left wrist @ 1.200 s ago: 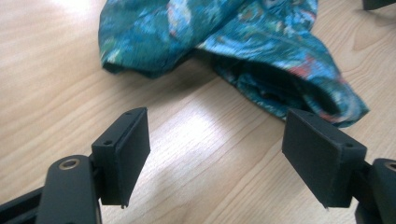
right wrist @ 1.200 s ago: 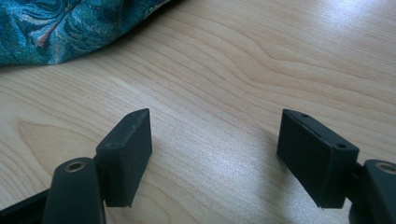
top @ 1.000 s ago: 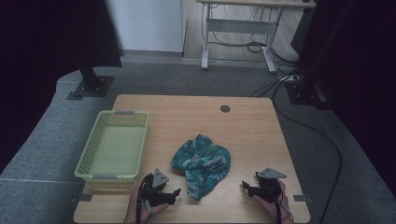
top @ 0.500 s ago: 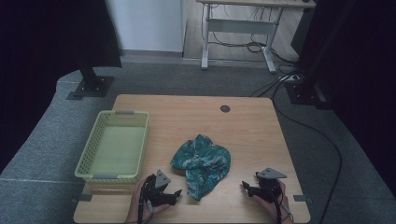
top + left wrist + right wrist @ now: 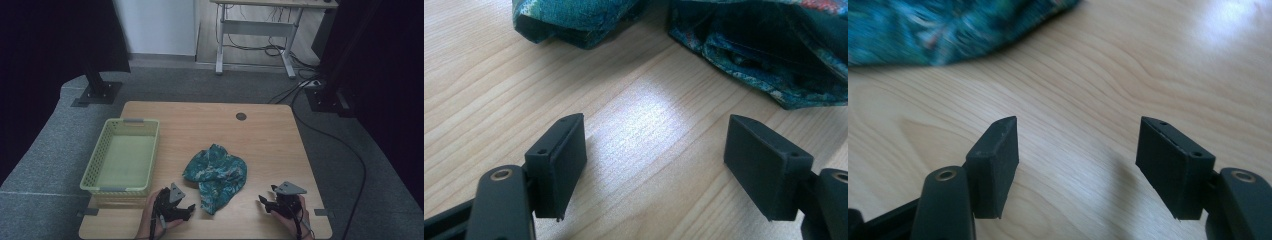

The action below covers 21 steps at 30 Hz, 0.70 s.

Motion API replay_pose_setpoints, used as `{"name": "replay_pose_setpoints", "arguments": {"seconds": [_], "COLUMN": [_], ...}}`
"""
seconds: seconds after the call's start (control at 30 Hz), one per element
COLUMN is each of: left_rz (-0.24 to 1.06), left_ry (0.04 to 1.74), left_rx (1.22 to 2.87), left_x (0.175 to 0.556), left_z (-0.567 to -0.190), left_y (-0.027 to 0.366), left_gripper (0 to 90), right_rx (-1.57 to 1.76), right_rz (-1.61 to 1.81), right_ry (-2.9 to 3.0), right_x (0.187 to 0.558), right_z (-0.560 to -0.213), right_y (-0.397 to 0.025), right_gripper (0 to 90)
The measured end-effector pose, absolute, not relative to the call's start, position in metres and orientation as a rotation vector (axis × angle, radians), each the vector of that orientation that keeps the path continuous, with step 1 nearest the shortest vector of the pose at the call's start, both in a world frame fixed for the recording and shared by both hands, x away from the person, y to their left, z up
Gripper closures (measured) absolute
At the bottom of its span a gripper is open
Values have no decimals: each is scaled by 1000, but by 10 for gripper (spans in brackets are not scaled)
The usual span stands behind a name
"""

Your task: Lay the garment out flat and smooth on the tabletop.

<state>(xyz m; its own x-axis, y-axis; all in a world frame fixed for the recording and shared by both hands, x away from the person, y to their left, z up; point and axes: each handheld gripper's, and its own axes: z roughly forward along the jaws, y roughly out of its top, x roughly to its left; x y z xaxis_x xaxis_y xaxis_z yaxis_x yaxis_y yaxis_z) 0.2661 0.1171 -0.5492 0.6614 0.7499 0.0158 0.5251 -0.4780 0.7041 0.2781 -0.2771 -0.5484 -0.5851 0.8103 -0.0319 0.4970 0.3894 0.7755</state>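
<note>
A crumpled teal patterned cloth [image 5: 216, 176] lies in a heap on the wooden table [image 5: 200, 127], near its front middle. My left gripper [image 5: 189, 209] rests low on the table just left of the cloth's front tip, open and empty. Its own view has the cloth [image 5: 744, 45] a short way beyond the spread jaws. My right gripper [image 5: 263, 200] sits at the front right, also open with nothing between its fingers, pointing left toward the cloth [image 5: 938, 30]. A hand holds each gripper at the table's front edge.
A light green plastic basket [image 5: 98, 175] stands empty on the table's left side. A small round dark grommet [image 5: 241, 116] sits near the far edge. Beyond the table are grey floor, black stands, cables and a white desk frame.
My left gripper has shifted slightly right toward the cloth. The right gripper and the cloth have stayed put.
</note>
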Motion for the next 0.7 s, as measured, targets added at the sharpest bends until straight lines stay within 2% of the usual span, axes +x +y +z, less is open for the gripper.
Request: {"name": "replay_pose_setpoints", "arguments": {"seconds": [0.7], "left_rz": [429], "left_ry": [936], "left_rx": [2175], "left_x": [263], "left_z": [-552], "left_y": [123], "left_gripper": [246], "right_rx": [973], "right_rz": [1134], "right_ry": [2372], "right_x": [269], "right_z": [-534], "right_y": [-210], "right_gripper": [366]}}
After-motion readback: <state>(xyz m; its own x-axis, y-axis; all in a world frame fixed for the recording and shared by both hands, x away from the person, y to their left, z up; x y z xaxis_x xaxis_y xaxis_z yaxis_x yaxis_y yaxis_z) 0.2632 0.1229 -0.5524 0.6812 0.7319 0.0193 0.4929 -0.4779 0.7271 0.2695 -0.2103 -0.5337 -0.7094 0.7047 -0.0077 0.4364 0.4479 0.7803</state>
